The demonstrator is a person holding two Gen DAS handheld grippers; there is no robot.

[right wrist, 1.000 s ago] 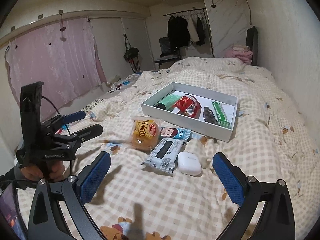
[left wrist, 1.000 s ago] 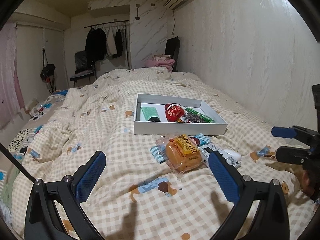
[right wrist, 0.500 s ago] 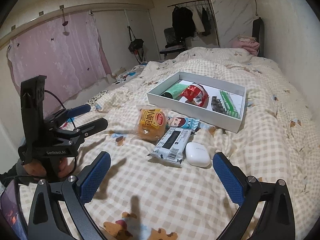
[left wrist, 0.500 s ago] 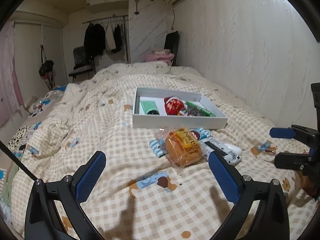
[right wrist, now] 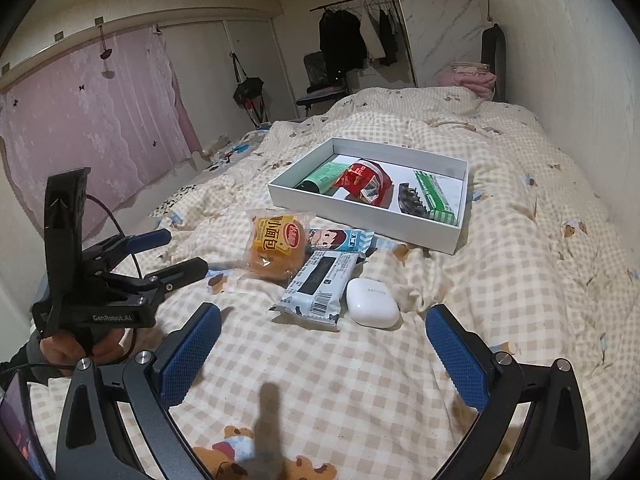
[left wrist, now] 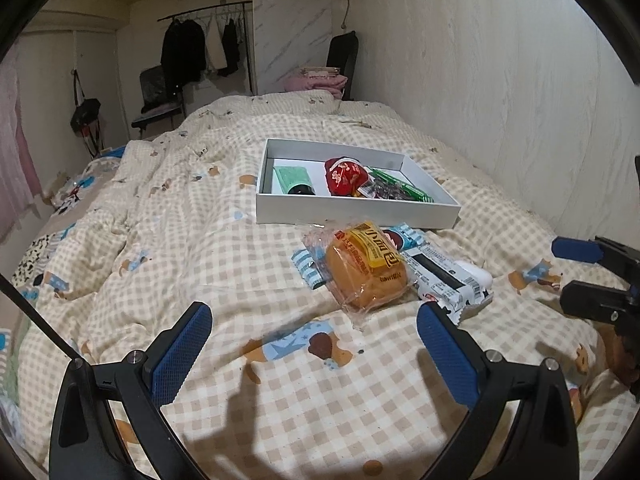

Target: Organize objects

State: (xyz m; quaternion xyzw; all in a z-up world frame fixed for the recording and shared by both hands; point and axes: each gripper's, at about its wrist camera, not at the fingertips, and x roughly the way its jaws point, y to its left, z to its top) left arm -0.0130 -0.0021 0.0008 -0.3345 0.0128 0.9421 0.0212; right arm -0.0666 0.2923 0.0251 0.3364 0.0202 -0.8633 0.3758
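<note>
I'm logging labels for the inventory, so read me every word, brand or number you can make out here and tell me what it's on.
"GenRobot.AI": on the body of the left hand-held gripper.
"小面包": on the yellow label of the wrapped bread bun.
Grey lettering on the white earbud case: too small to read.
Print and barcode on the black-and-white snack packet: blurred.
Blue cartoon-face packet, red packet and green box in the white box: unreadable.
</note>
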